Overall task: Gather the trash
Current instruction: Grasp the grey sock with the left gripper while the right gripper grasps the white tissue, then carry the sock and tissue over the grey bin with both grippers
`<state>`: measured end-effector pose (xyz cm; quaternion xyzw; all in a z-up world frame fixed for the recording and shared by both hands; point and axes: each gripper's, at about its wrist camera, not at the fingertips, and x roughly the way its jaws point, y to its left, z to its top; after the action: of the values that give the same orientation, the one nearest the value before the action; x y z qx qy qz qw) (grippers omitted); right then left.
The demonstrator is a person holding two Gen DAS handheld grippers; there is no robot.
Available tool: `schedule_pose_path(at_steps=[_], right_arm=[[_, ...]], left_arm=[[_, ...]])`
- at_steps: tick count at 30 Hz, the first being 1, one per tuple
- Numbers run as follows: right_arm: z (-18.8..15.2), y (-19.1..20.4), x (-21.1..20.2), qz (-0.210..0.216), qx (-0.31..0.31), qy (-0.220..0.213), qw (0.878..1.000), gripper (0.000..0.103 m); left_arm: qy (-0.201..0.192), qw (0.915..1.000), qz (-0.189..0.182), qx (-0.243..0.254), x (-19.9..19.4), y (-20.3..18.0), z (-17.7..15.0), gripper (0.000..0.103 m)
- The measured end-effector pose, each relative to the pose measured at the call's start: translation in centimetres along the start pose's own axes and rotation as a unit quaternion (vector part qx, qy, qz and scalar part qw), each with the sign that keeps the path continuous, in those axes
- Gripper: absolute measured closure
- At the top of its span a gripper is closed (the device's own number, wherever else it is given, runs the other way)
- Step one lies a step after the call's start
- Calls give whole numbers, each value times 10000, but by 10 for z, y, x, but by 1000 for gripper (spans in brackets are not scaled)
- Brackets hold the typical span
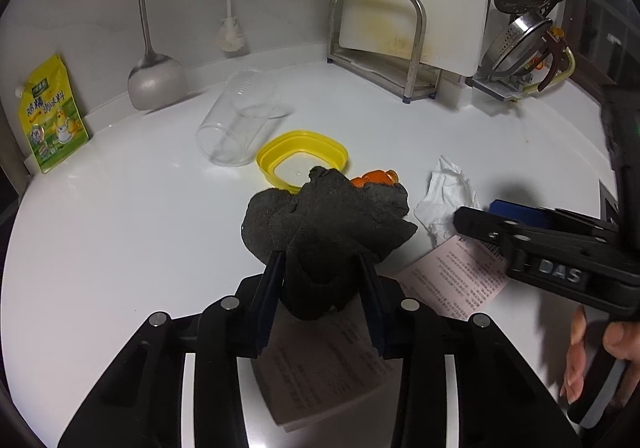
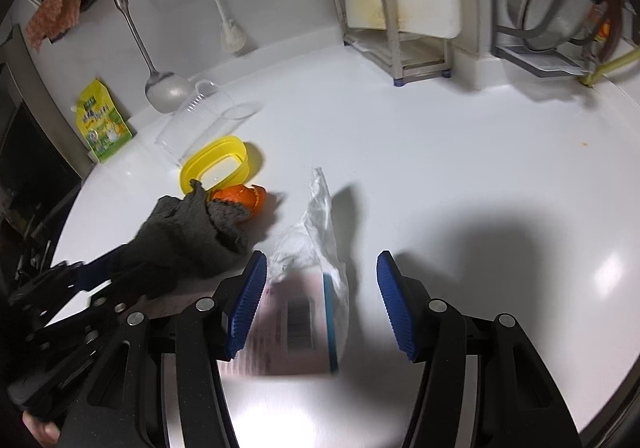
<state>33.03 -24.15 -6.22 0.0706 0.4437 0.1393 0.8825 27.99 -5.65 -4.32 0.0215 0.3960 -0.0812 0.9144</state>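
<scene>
My left gripper (image 1: 320, 268) is shut on a dark grey cloth (image 1: 328, 224) and holds it over the white counter; the cloth also shows in the right wrist view (image 2: 188, 232). An orange peel (image 1: 374, 178) lies just behind the cloth, also in the right wrist view (image 2: 240, 196). A crumpled white tissue (image 1: 444, 192) and a pink printed paper (image 1: 456, 276) lie to the right. My right gripper (image 2: 322, 288) is open above the tissue (image 2: 312, 232) and the paper (image 2: 288, 328). It also shows in the left wrist view (image 1: 476, 218).
A yellow lid ring (image 1: 302, 160) and a tipped clear plastic cup (image 1: 236, 120) lie behind the cloth. A yellow-green seasoning pouch (image 1: 52, 116) leans at the left wall. A cutting board rack (image 1: 384, 44) and steel strainers (image 1: 520, 44) stand at the back right.
</scene>
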Motion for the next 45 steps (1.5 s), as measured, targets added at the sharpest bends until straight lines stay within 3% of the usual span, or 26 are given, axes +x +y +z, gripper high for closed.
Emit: schedule_pose_path(at_steps=[4, 5, 7, 13, 22, 27, 35, 45], right_arm=[[5, 7, 12, -78, -153, 99, 9998, 48], [6, 9, 14, -104, -198, 99, 9997, 52], [6, 11, 18, -102, -266, 154, 9995, 70], [5, 12, 13, -95, -321, -21, 9994, 93], [11, -2, -28, -244, -15, -1060, 9941, 96], [14, -12, -42, -106, 202, -1290, 9914, 96], [14, -17, -70, -241, 290, -1870, 9816, 96], [-14, -13, -96, -289, 286, -1905, 9808, 96]], left_arm=[[-24, 10000, 50, 12, -2, 4, -1, 69], [-20, 10000, 43, -4, -1, 6, -1, 69], [-14, 10000, 22, -38, -1, 8, -1, 70], [-112, 9999, -9, -86, -7, 11, 1, 74], [-392, 9991, 36, -180, -25, 21, 6, 76], [-470, 9987, 25, -190, -33, 23, 8, 77], [-534, 9983, -41, -234, -42, 28, 9, 77], [-665, 9975, -58, -235, -73, 41, 4, 78]])
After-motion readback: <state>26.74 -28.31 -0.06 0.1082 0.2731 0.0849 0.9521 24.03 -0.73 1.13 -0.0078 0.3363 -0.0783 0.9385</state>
